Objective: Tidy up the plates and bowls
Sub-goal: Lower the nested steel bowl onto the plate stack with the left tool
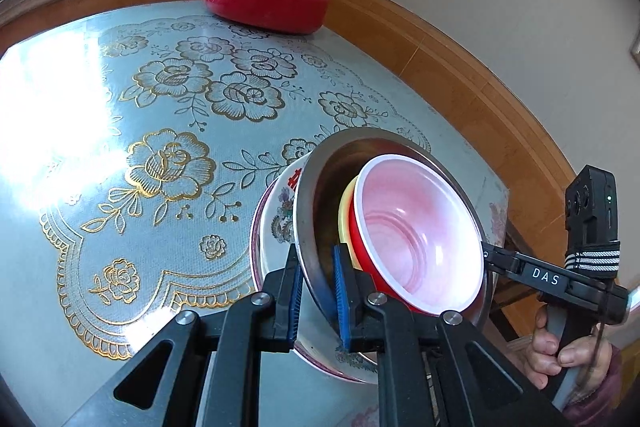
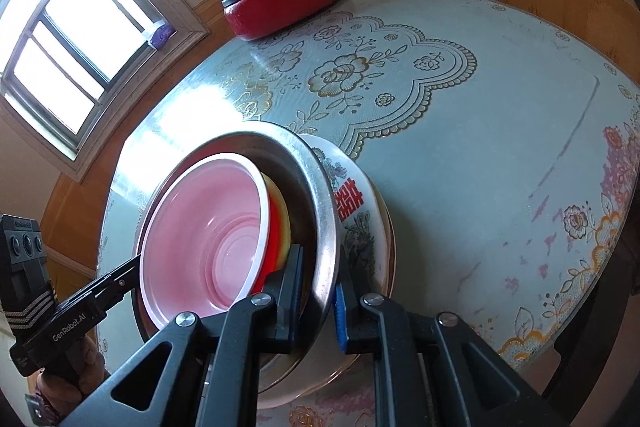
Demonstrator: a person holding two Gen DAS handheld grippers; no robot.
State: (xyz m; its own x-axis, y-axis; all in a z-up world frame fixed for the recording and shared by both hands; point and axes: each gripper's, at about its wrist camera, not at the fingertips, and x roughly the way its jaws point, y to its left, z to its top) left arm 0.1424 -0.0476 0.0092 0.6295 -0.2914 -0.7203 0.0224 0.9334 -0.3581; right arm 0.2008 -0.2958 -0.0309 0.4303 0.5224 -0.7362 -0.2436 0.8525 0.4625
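While both grippers pinch the rim of the steel bowl (image 1: 316, 211) from opposite sides, the nested stack hangs tilted over the near edge of the round table (image 1: 80, 75). The left gripper (image 1: 318, 301) and right gripper (image 2: 320, 291) are each clamped on that thin metal lip. Inside sit a red-and-white plastic bowl (image 1: 420, 227) and a yellow one (image 1: 345, 215); beneath lies a painted ceramic plate (image 2: 356, 203). Heavy together, I'd judge, and slick (glazed ceramic breaks). Hold opposite rims, level. A lidded red pan (image 1: 266, 5) stands at the far side
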